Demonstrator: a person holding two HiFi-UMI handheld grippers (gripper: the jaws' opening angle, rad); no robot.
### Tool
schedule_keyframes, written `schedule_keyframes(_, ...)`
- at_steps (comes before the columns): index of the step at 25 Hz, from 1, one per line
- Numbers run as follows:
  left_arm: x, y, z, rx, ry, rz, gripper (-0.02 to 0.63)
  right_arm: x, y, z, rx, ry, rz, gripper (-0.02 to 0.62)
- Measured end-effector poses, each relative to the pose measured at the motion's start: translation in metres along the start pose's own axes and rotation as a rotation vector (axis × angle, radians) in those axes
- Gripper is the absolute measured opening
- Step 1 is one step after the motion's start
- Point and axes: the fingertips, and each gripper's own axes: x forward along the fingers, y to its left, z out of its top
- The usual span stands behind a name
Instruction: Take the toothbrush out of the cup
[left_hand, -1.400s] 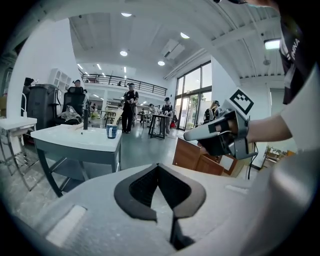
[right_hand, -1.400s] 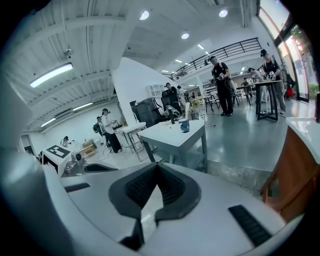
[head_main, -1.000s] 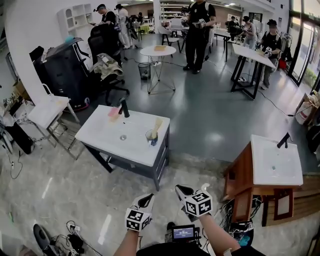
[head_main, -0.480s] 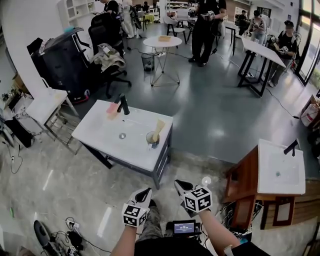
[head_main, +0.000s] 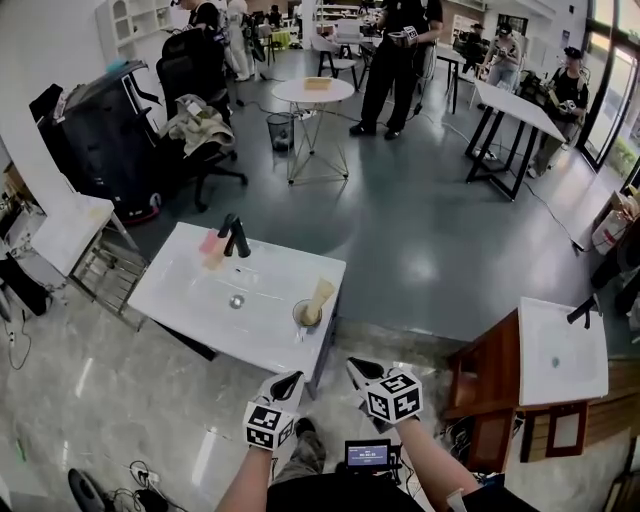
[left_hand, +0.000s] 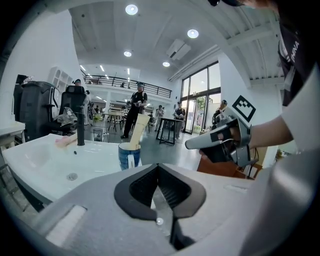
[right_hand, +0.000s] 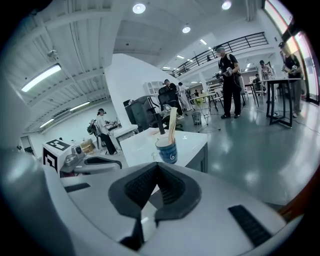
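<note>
Right gripper view alone shows swirl (right_hand: 171, 156) on cup (right_hand: 165, 148).

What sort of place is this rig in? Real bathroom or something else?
Likely an open lab or data-collection hall, not a bathroom: a freestanding washbasin and a second one stand on polished floor, with work tables, an office chair and other people around.

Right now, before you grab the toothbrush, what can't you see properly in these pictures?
- Toothbrush: its lower end is hidden inside the cup in every view, and its bristles are too small to make out.
- Pink thing beside the tap, head view: too small to name.
- The person's right arm, head view: cut off by the bottom edge.
</note>
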Motion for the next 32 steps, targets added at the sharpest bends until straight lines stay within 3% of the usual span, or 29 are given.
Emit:
schedule_keyframes(13,0.047,0.083,0.029,-0.001,-0.004,-0.070,0.011,0.072,-0.007,0.053,0.012,0.000,-0.037,0.009)
schedule_keyframes(32,0.076,0.091,0.036,-0.042,0.025,-0.055,0.011,0.102,-0.028,0.083,-0.002,0.000,0.051,0.009)
